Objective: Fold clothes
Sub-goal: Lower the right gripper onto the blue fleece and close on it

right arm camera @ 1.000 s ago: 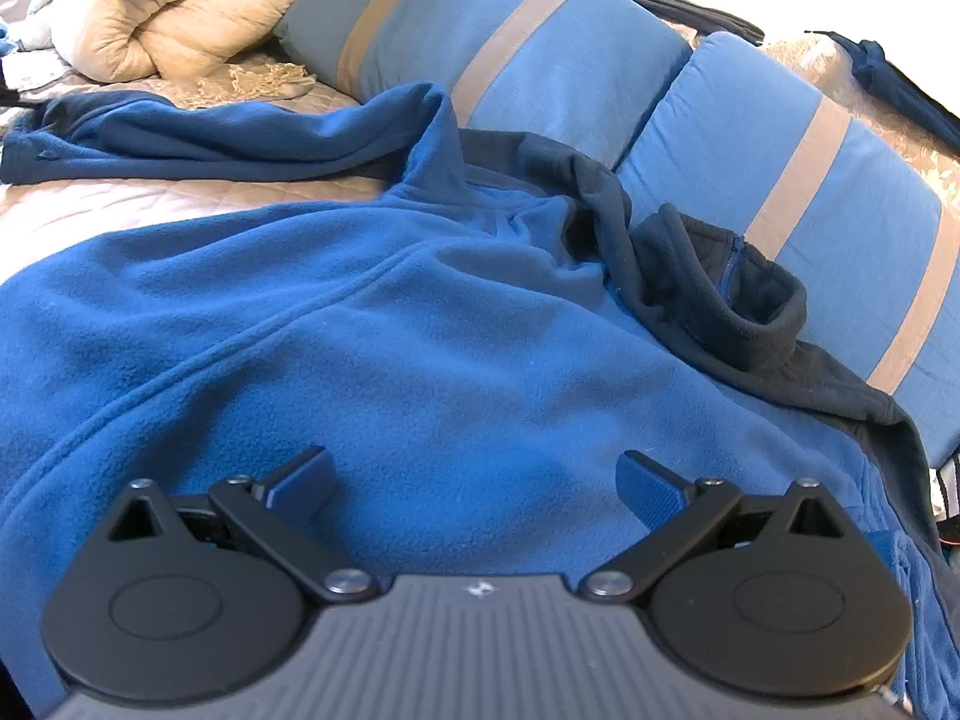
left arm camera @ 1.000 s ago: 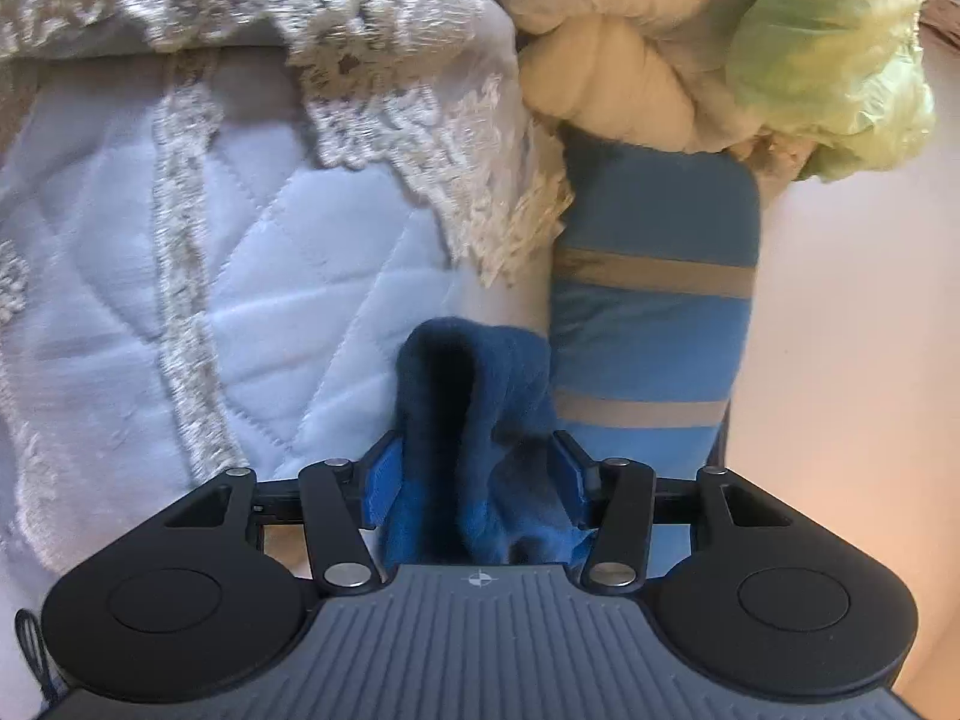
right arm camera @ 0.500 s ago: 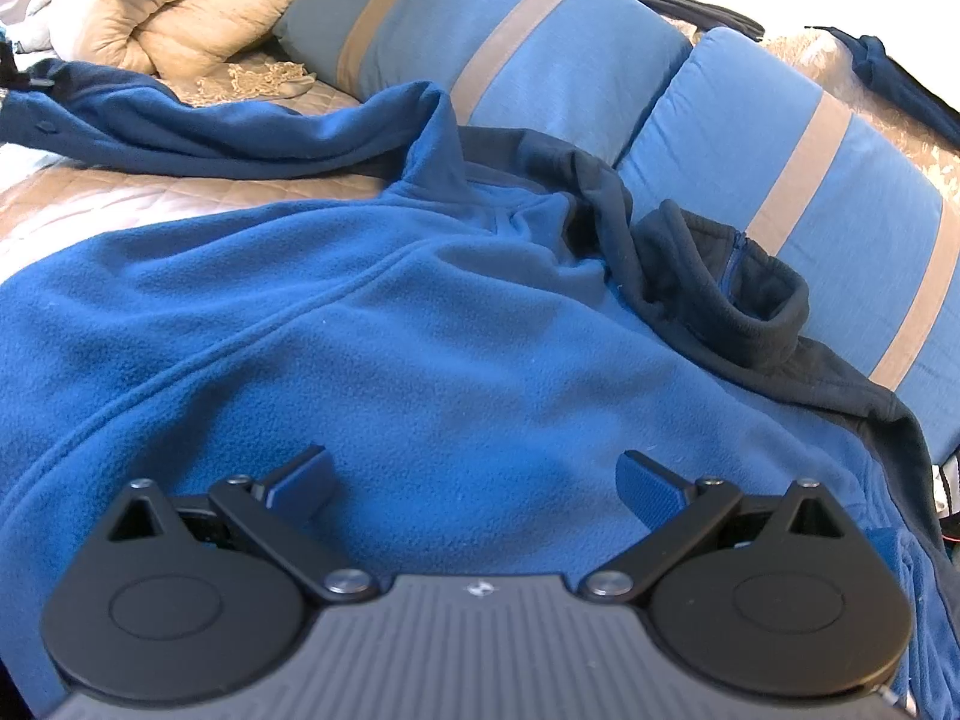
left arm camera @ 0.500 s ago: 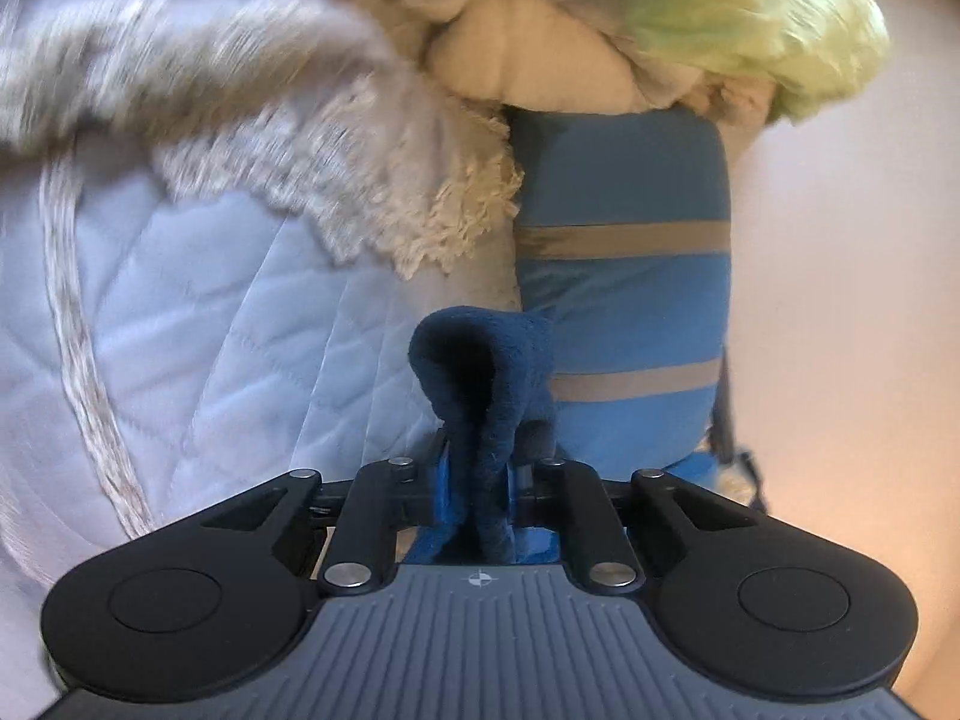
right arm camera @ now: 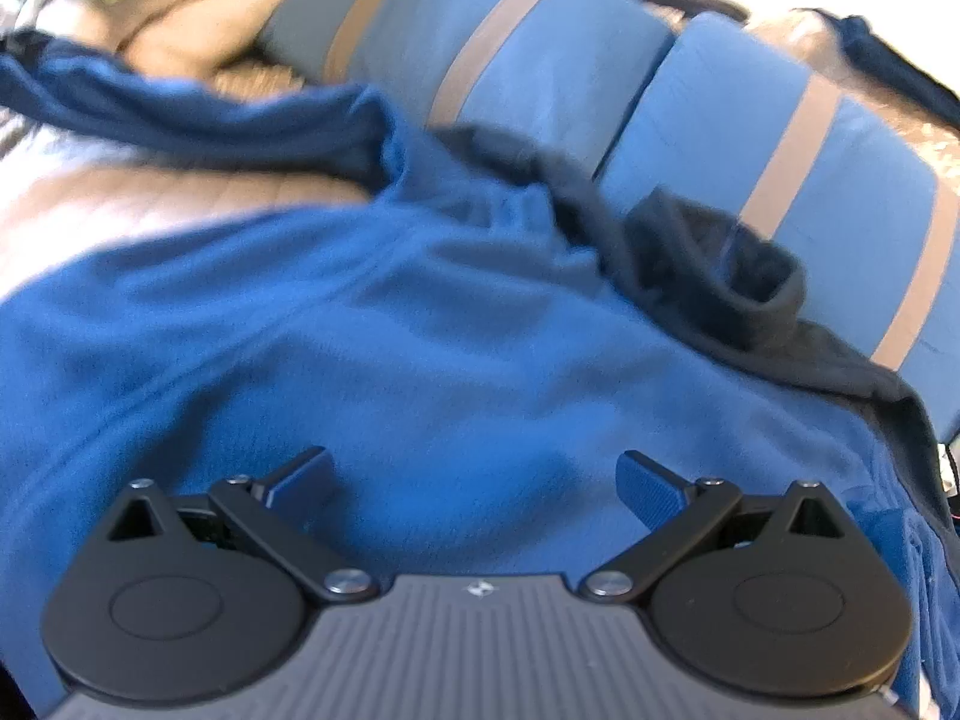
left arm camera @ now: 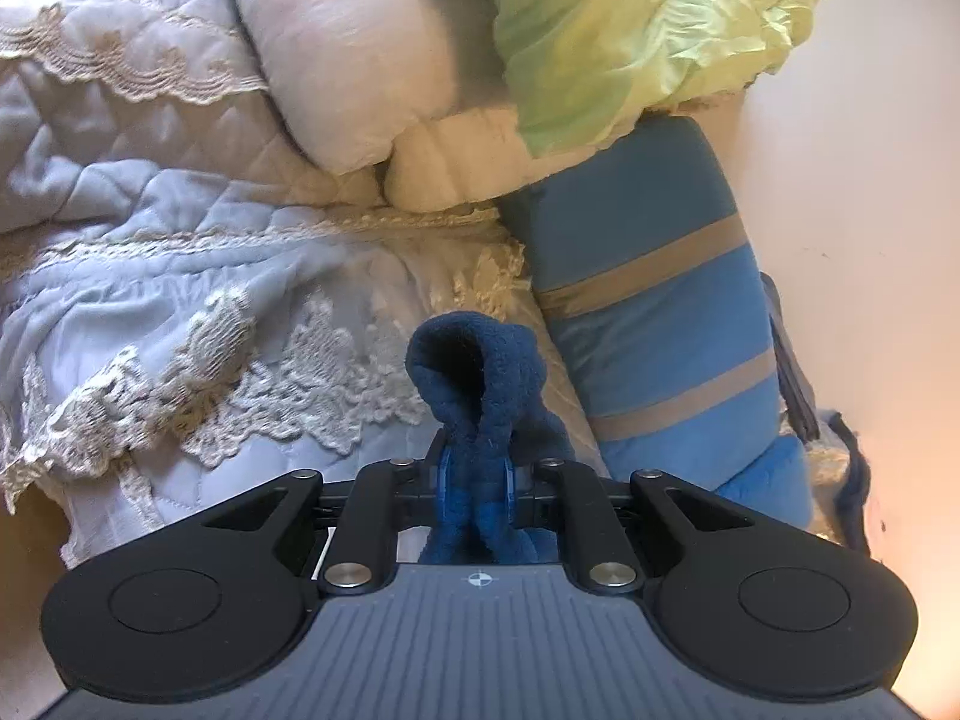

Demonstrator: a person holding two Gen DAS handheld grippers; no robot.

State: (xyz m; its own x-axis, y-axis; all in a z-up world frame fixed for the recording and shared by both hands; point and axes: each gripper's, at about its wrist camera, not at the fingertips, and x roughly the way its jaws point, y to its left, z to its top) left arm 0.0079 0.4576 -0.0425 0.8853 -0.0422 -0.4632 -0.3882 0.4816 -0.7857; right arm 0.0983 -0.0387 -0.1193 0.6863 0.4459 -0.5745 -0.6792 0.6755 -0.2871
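We have left claw pinching fleece cuff; right claw spread above jacket body. Next: carry sleeve toward 3 o'clock, across body.

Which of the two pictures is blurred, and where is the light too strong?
Right wrist view: the whole picture is soft with motion blur, the blue fleece jacket and striped pillows smeared, the top right corner washed out. Left wrist view: sharp, only the pale wall glares warm at the right edge.

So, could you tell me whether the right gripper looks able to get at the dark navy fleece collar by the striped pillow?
Probably yes: the right gripper is open over the blue fleece, and nothing covers the collar ahead.
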